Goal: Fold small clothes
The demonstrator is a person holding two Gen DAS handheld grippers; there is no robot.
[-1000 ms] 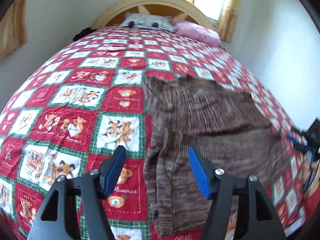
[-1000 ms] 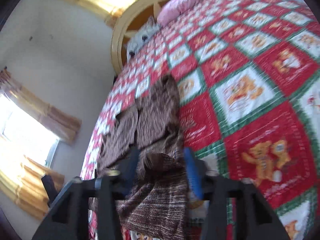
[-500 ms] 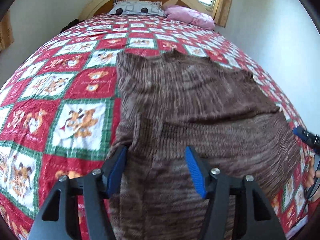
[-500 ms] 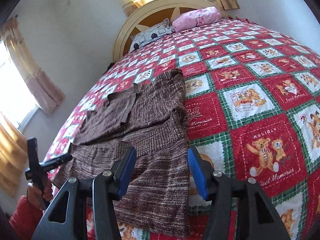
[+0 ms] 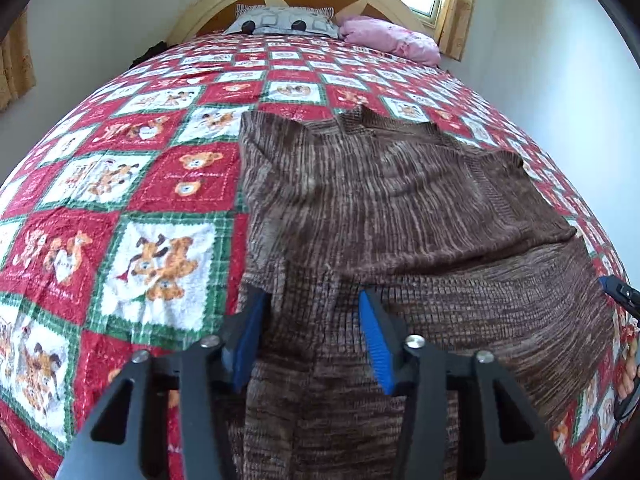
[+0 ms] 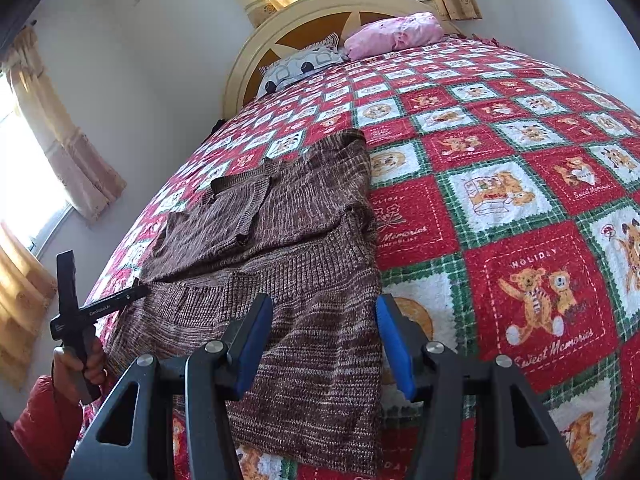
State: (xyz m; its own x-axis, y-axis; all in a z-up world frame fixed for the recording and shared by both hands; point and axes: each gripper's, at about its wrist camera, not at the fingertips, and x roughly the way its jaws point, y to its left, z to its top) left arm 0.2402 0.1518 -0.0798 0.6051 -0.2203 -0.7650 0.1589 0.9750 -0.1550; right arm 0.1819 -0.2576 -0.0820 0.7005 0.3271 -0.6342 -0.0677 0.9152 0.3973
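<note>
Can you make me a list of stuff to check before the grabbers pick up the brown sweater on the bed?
1. brown sweater lying on the quilt, sleeves folded in: ok.
2. left gripper over the sweater's near left edge, jaws closing with knit between them: ok.
3. Left pads pinching the knit yet: cannot tell.
4. right gripper over the near right edge, jaws apart: ok.
5. Right pads gripping fabric: not ok, not yet.
6. Quilt beyond the sweater free for folding: ok.

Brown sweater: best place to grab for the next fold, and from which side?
Judging by its pose, take the brown sweater at its near hem corners, coming from the foot of the bed. It lies flat, hem nearest; the left gripper is closing there, the right gripper hovers open.
</note>
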